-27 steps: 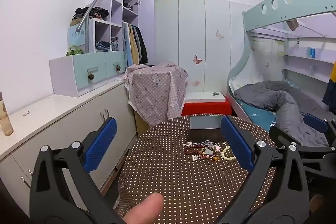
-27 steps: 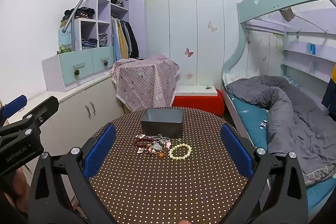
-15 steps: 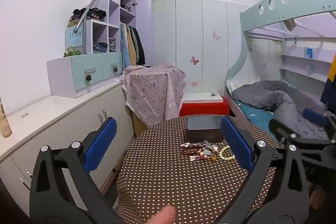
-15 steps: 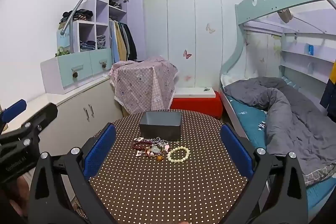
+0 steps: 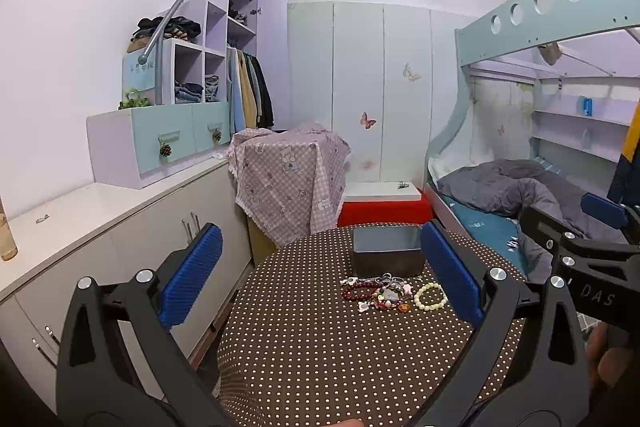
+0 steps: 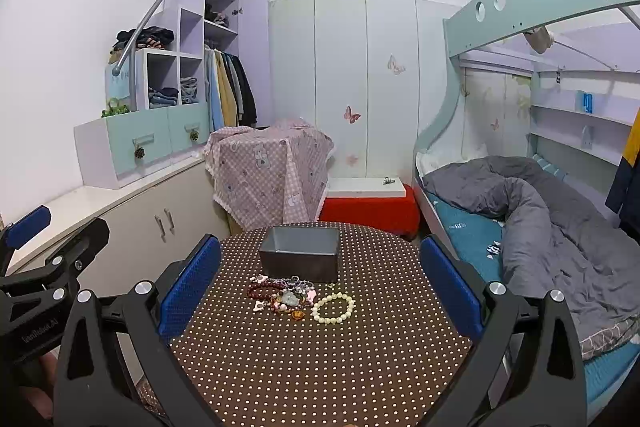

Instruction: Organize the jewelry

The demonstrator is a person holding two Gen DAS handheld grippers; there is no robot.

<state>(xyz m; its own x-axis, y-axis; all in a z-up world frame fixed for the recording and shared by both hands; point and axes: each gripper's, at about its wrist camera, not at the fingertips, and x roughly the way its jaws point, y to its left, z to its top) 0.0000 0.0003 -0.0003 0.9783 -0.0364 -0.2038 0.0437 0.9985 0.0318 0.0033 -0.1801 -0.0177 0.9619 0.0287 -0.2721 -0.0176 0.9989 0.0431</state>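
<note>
A heap of jewelry (image 6: 286,294) lies on a round table under a brown dotted cloth (image 6: 320,355): a dark red bead bracelet (image 6: 262,287), a cream bead bracelet (image 6: 333,308), small charms. Behind it stands an empty dark grey box (image 6: 301,258). My right gripper (image 6: 320,287) is open, held short of the heap with nothing between its blue pads. My left gripper (image 5: 320,287) is open too, over the table's left part; the jewelry (image 5: 384,293) and box (image 5: 387,254) show near its right finger. Each gripper appears at the edge of the other's view.
A low white cabinet (image 5: 120,227) runs along the left wall. Beyond the table stand a pink checked cover over some furniture (image 6: 268,171) and a red box with a white lid (image 6: 370,207). A bunk bed with a grey duvet (image 6: 540,211) fills the right side.
Both views have shifted slightly: the left one has swung a little left and lifted, and the thumb at its bottom edge has nearly gone. Jewelry and box lie unmoved; both grippers stay open.
</note>
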